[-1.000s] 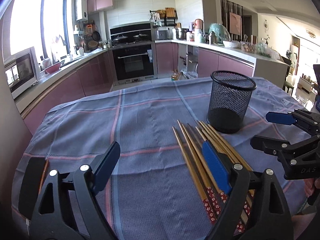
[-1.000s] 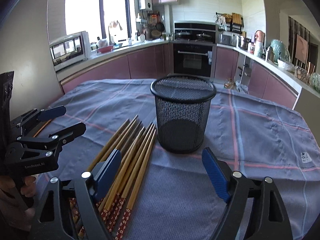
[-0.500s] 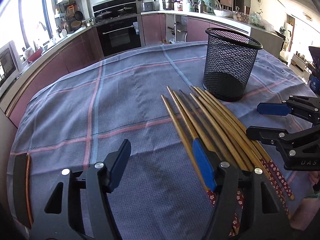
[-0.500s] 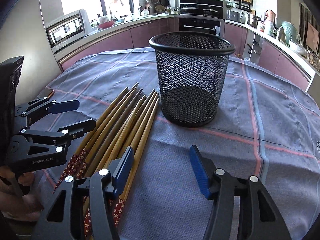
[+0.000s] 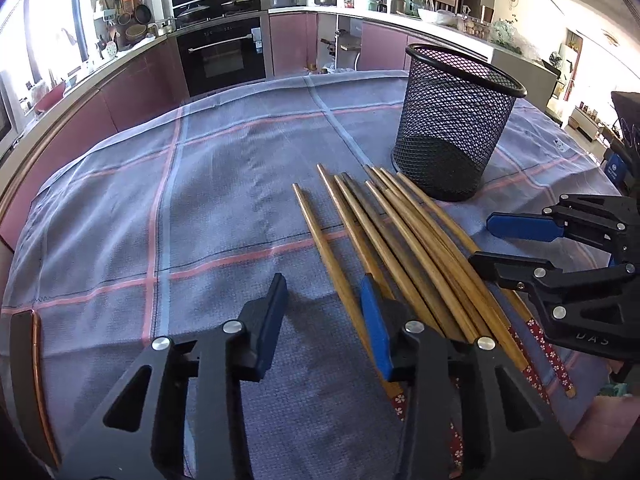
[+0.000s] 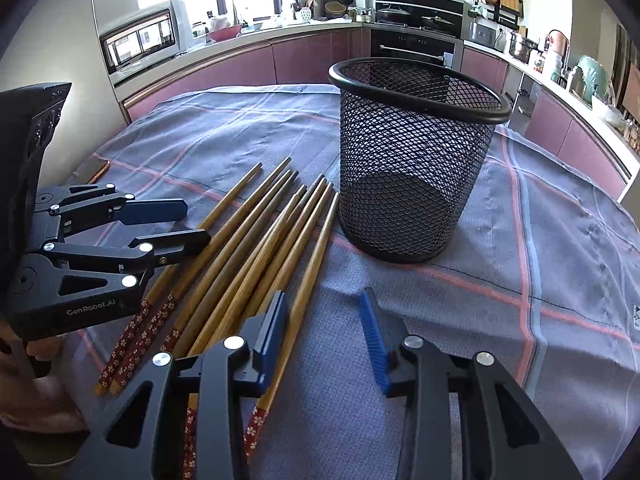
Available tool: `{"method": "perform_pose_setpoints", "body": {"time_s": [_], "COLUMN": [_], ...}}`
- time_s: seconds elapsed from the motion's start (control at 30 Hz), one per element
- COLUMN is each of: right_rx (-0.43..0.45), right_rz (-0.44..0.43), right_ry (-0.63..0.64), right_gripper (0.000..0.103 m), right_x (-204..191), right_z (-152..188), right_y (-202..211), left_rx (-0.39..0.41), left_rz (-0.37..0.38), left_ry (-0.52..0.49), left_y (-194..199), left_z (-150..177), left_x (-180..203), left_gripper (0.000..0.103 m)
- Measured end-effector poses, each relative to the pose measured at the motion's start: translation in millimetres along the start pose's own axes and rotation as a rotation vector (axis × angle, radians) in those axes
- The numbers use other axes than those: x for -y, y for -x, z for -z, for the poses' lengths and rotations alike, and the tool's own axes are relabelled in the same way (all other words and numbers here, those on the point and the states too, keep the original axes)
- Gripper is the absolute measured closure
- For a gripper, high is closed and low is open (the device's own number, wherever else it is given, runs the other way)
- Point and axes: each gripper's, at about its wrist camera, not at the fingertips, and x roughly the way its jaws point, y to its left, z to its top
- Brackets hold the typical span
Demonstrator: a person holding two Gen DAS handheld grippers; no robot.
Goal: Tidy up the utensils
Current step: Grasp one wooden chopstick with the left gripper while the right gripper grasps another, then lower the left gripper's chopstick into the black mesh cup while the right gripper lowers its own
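Observation:
Several wooden chopsticks (image 5: 404,240) with red flowered ends lie side by side on the blue checked cloth; they also show in the right wrist view (image 6: 256,256). An empty black mesh cup (image 5: 452,128) stands upright just beyond their tips, also in the right wrist view (image 6: 412,156). My left gripper (image 5: 324,316) is open and empty, low over the cloth, its right finger over the leftmost chopsticks. My right gripper (image 6: 324,320) is open and empty, its left finger over the rightmost chopsticks. Each gripper shows in the other's view, the right one (image 5: 516,244) and the left one (image 6: 188,222).
The cloth-covered table (image 5: 200,184) has a wooden rim at the left (image 5: 36,360). Pink kitchen cabinets and an oven (image 5: 222,56) stand behind. A microwave (image 6: 140,40) sits on the counter at the left. The person's hand (image 6: 40,400) shows at the bottom left.
Both grippers have moved forward and down toward the chopsticks. The jaws of both have narrowed but stay open. The chopsticks and cup have not moved.

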Motion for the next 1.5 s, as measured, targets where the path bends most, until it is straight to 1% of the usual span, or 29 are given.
{"method": "perform_pose_setpoints", "body": {"time_s": [0.03,0.07,0.17,0.2,0.3,0.4,0.53,0.67,0.83,0.93,1.03,1.33,1.5], "right_rx": [0.002,0.003,0.003,0.001,0.003,0.024,0.078,0.141,0.238,0.275,0.31,0.429,0.49], "right_rz": [0.0,0.001,-0.013,-0.025,-0.037,-0.04,-0.077,-0.113,-0.157,-0.172,-0.171,-0.191,-0.191], "right_ry": [-0.004,-0.009,-0.025,-0.031,-0.047,-0.052,-0.049,-0.037,-0.033,-0.043,-0.04,-0.03,-0.012], "right_gripper": [0.074,0.076,0.089,0.097,0.097,0.097,0.097,0.098,0.098,0.098,0.098,0.098,0.098], "right_x": [0.7,2.2,4.8,5.8,8.6,11.6,14.7,15.8,16.2,20.1,23.2,28.7,34.4], "right_z": [-0.2,-0.9,-2.7,-2.8,-3.3,-3.5,-5.5,-9.0,-15.7,-19.3,-23.1,-43.8,-64.4], "right_y": [-0.5,-0.8,-1.9,-1.9,-1.0,4.9,23.4,44.1,70.8,81.1,89.7,117.2,138.0], "left_rx": [-0.001,-0.002,0.0,0.0,0.0,0.003,0.013,0.046,0.128,0.195,0.241,0.382,0.451], "left_rz": [0.007,0.011,0.017,0.02,0.035,0.043,0.066,0.094,0.148,0.16,0.203,0.237,0.274], "left_ry": [0.007,0.013,0.033,0.04,0.068,0.094,0.109,0.109,0.094,0.071,0.063,0.052,0.067], "left_y": [-0.6,-1.1,-1.3,-1.1,-1.3,1.7,8.9,24.9,58.7,81.7,101.3,153.9,173.9], "left_z": [-0.9,-1.7,-2.8,-2.9,-3.2,-2.9,-2.0,-4.7,-13.7,-20.0,-26.1,-43.2,-67.2], "left_x": [-1.1,-2.0,-4.5,-5.4,-9.8,-13.2,-17.7,-20.5,-18.6,-14.5,-13.6,-13.1,-13.4], "left_gripper": [0.069,0.072,0.083,0.088,0.091,0.095,0.095,0.095,0.095,0.095,0.095,0.095,0.095]}}
